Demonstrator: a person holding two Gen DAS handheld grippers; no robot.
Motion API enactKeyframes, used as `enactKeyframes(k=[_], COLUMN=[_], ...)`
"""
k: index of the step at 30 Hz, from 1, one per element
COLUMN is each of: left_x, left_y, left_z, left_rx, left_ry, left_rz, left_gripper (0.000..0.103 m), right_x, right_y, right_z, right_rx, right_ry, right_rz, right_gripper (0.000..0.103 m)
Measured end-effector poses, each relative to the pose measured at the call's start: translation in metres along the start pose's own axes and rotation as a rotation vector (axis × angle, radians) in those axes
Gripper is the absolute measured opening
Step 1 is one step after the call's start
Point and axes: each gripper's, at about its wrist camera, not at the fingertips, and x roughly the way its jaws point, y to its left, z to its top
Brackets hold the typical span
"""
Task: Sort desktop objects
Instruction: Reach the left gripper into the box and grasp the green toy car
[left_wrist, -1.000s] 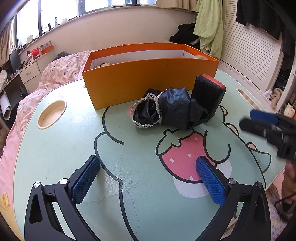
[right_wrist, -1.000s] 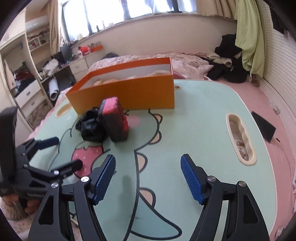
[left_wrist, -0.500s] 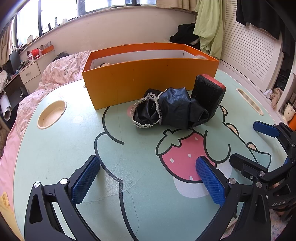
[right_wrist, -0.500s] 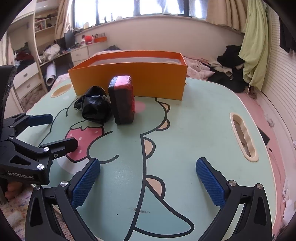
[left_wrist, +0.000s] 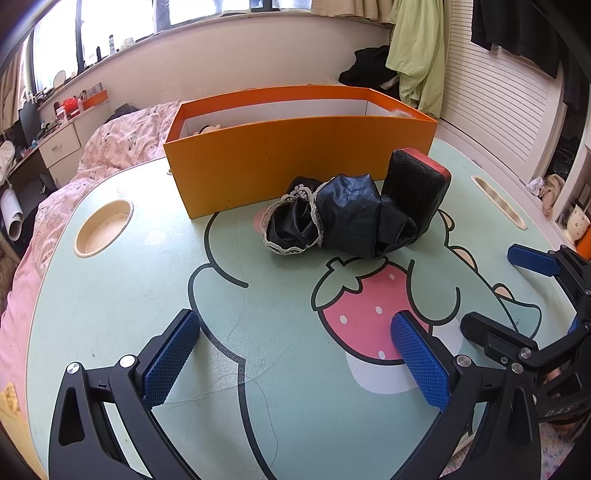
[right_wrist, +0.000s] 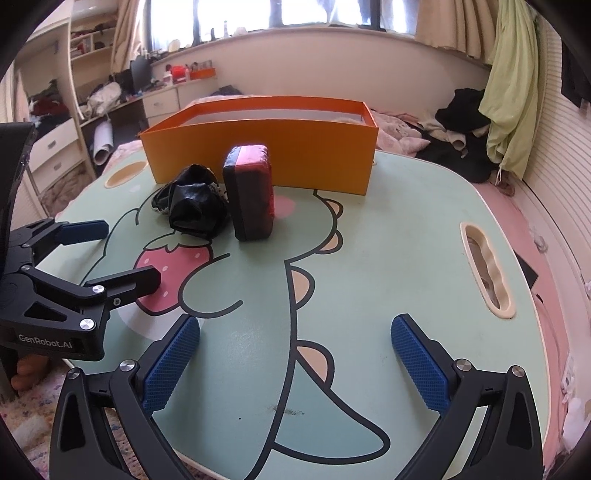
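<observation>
An open orange box (left_wrist: 295, 162) with white inner walls stands at the far side of the pale green cartoon-printed desk (left_wrist: 110, 302). Only a little of its contents peeks over the rim: something pale at the left end and a tuft of fur at the right; what they are cannot be told. Just in front of the box lie a crumpled black lace-trimmed garment (left_wrist: 332, 221) and a black-and-red padded case (right_wrist: 251, 192) standing on edge, touching each other.

The left tool (left_wrist: 295, 358) hovers over the near desk with its jaws wide and nothing between them. The right tool (right_wrist: 295, 362) is likewise spread wide and empty, above the dinosaur print.

A round cup recess (left_wrist: 103, 229) sits near the left edge and an oblong slot (right_wrist: 487, 266) near the right edge. Bare surface lies between both tools and the pile.
</observation>
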Motion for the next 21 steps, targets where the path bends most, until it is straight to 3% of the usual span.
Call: enactKeyframes(k=[10,13,19,21], left_x=[-0.002,-0.012,-0.050,-0.044], left_y=[0.000,0.009,0.030,0.037], left_z=[-0.001,0.006,0.074,0.107], left_rx=[-0.004,-0.031,-0.056,-0.071], left_ry=[0.008,-0.022,-0.113,-0.076], left_rz=[0.001,-0.029,-0.084,-0.116], left_gripper=[0.103,0.097,0.094,0.082], right_x=[-0.001,-0.001,-0.001,-0.001], right_y=[0.001,0.000,0.000,0.000], right_z=[0.000,-0.001,-0.001,-0.001], right_rx=[-0.002,0.000,-0.003,-0.003], right_ry=[0.006,0.002,0.000,-0.001], right_rz=[0.014,0.017,0.020,0.020], right_gripper=[0.103,0.103,0.103,0.103])
